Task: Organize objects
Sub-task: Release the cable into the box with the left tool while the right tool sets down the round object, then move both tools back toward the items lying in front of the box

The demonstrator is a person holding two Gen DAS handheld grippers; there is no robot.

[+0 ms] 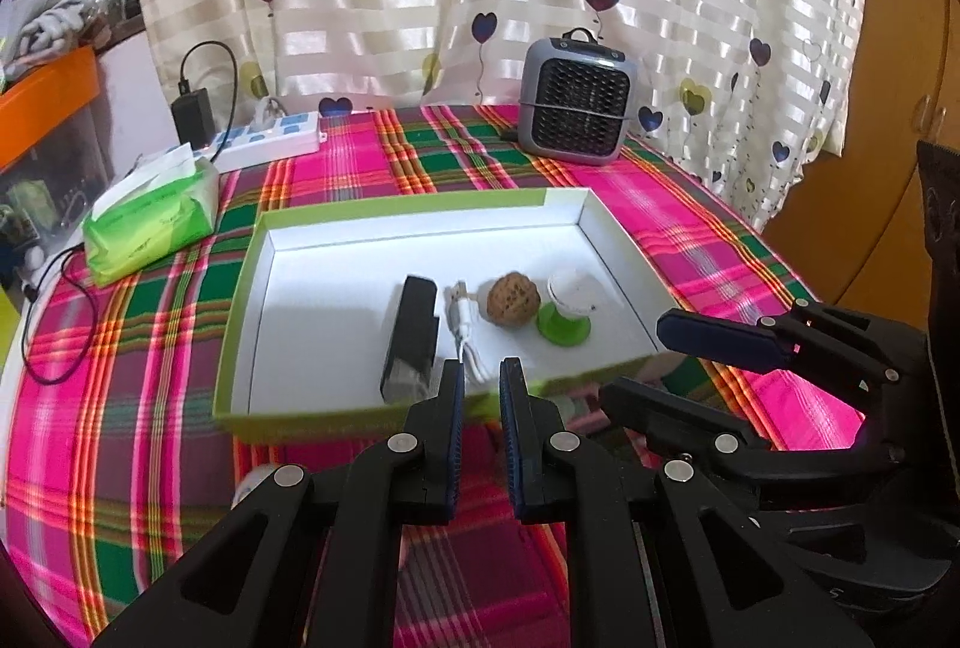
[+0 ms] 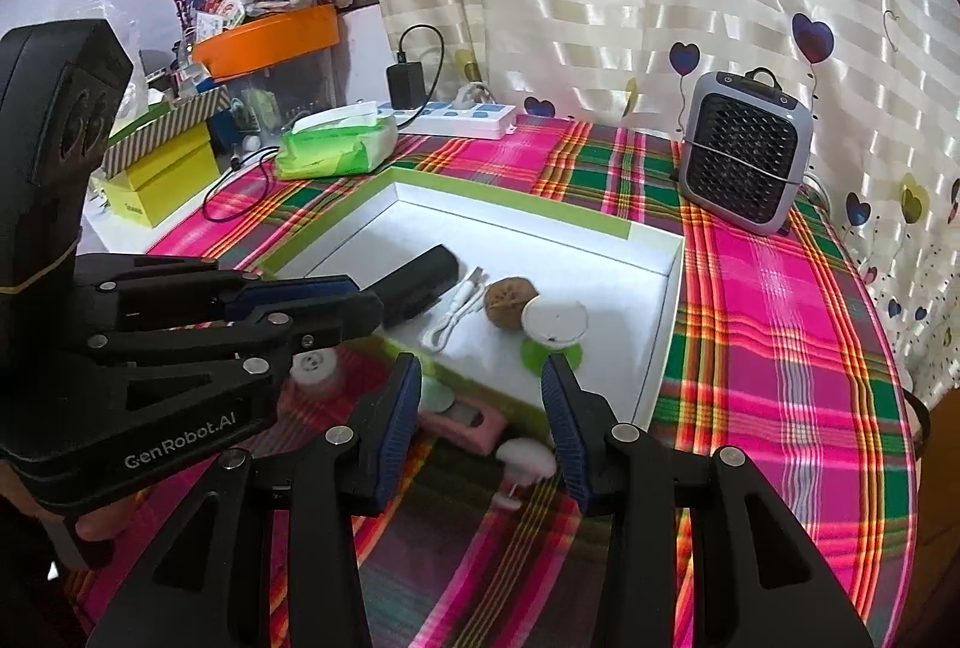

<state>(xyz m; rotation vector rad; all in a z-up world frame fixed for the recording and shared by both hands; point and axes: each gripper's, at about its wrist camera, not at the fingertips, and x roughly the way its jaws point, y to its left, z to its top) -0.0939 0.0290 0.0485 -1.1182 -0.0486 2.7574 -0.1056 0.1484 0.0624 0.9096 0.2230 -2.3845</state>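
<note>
A green-rimmed white box lid (image 1: 336,252) (image 2: 666,300) lies on the plaid cloth. In it are a black block (image 1: 411,336) (image 2: 420,276), a white cable (image 1: 462,318) (image 2: 456,315), a walnut (image 1: 513,299) (image 2: 507,301) and a green-and-white spool (image 1: 564,309) (image 2: 555,330). My left gripper (image 1: 483,384) hovers at the lid's near wall, jaws a narrow gap apart, holding nothing. My right gripper (image 2: 480,384) is open and empty above a pink item (image 2: 465,423) and a white plug (image 2: 525,459) in front of the lid. A white round piece (image 2: 315,369) lies under the left gripper.
A grey mini heater (image 1: 576,102) (image 2: 744,150) stands at the back right. A green tissue pack (image 1: 150,216) (image 2: 336,144), a power strip (image 1: 270,141) (image 2: 462,117) and a black adapter (image 1: 193,111) sit at the back left. Curtain behind; yellow and orange boxes (image 2: 162,174) left.
</note>
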